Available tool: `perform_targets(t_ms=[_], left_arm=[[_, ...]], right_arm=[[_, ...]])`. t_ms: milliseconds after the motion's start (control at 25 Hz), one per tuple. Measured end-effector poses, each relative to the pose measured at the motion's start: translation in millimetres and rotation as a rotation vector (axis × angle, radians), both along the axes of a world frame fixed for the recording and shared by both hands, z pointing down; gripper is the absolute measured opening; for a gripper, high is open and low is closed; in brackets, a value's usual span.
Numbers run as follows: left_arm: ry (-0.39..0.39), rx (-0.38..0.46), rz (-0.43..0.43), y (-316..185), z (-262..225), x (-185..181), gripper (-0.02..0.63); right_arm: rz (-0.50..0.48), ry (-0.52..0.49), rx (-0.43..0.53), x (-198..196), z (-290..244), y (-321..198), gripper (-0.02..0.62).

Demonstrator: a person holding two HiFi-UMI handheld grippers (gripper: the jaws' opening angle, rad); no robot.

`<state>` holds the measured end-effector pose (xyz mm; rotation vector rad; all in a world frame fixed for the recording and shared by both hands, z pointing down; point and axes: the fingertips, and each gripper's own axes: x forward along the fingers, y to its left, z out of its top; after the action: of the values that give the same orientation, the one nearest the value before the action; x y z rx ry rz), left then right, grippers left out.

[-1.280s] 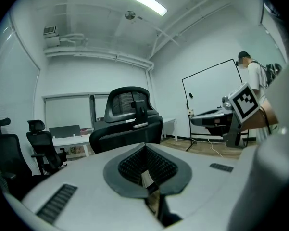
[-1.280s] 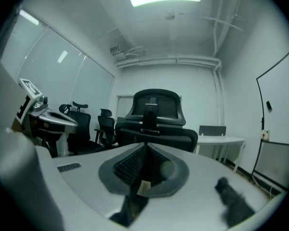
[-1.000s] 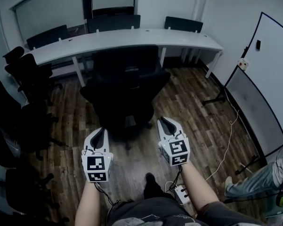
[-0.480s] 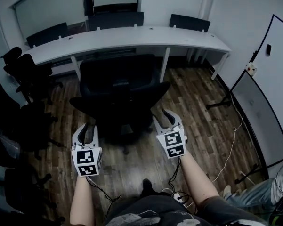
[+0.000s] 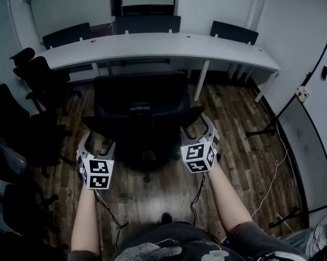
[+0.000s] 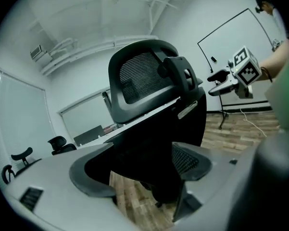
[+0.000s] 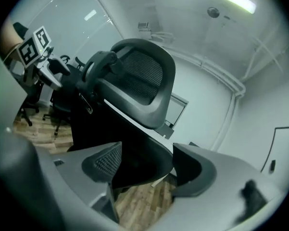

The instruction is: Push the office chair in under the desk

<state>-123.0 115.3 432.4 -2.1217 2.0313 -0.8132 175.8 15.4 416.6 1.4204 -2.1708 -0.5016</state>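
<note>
A black office chair [image 5: 139, 110] stands with its back toward me and its front at the long white desk [image 5: 163, 45]. My left gripper [image 5: 98, 144] is at the chair back's left edge and my right gripper [image 5: 198, 128] at its right edge. Both pairs of jaws have just been opening and now stand wide apart. In the left gripper view the chair's [image 6: 149, 138] dark back fills the gap of the left gripper [image 6: 144, 172], with the pads off it. The right gripper view shows the same for the right gripper [image 7: 146, 170] and the chair [image 7: 134, 153].
Several black chairs [image 5: 38, 86] crowd the left side. More chair backs [image 5: 147, 23] show behind the desk. A whiteboard on a stand [image 5: 310, 118] is at the right, and a cable [image 5: 272, 178] trails over the wooden floor.
Both grippers moved forward and apart, from behind the chair to its two sides. Their jaws went from shut to wide open. The chair and desk sit lower in the head view.
</note>
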Motion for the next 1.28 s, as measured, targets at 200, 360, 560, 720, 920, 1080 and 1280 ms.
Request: perform_targets(t_ms=[200,360,560,720,920,1080,1280], left_arm=[[-0.112,-0.044,-0.005,-24.0,2.5,-5.8,0.370],[-0.165,-0.067,-0.018,-36.4,3.8,-14.7,0.373],[-0.188,-0.038,-0.010,-52.7,-2.2,-25.6,0.373],[-0.210,-0.059,0.028,-69.0,0.5,-37.6,0.373],[-0.304,-0.070,0.064,-82.7,2.7,-42.4,0.371],[-0.399,-0.129,0.085,-95.8,10.0,-44.2,0.347],[-0.436,-0.141,0.125,-105.4,8.8,-49.9,0.324]], right_arm=[[-0.010,0.188,-0.012,-0.2,14.6,-29.3,0.318],[0.005,0.279,0.010,-4.4,20.2,-46.3,0.318],[0.018,0.343,0.045,-7.1,16.9,-61.1,0.316],[0.038,0.366,0.023,-10.6,19.9,-68.1,0.316],[0.058,0.411,0.044,-9.3,19.4,-73.5,0.314],[0.060,0.460,0.059,-13.9,21.6,-78.2,0.313],[0.037,0.497,0.029,-20.5,21.4,-86.3,0.290]])
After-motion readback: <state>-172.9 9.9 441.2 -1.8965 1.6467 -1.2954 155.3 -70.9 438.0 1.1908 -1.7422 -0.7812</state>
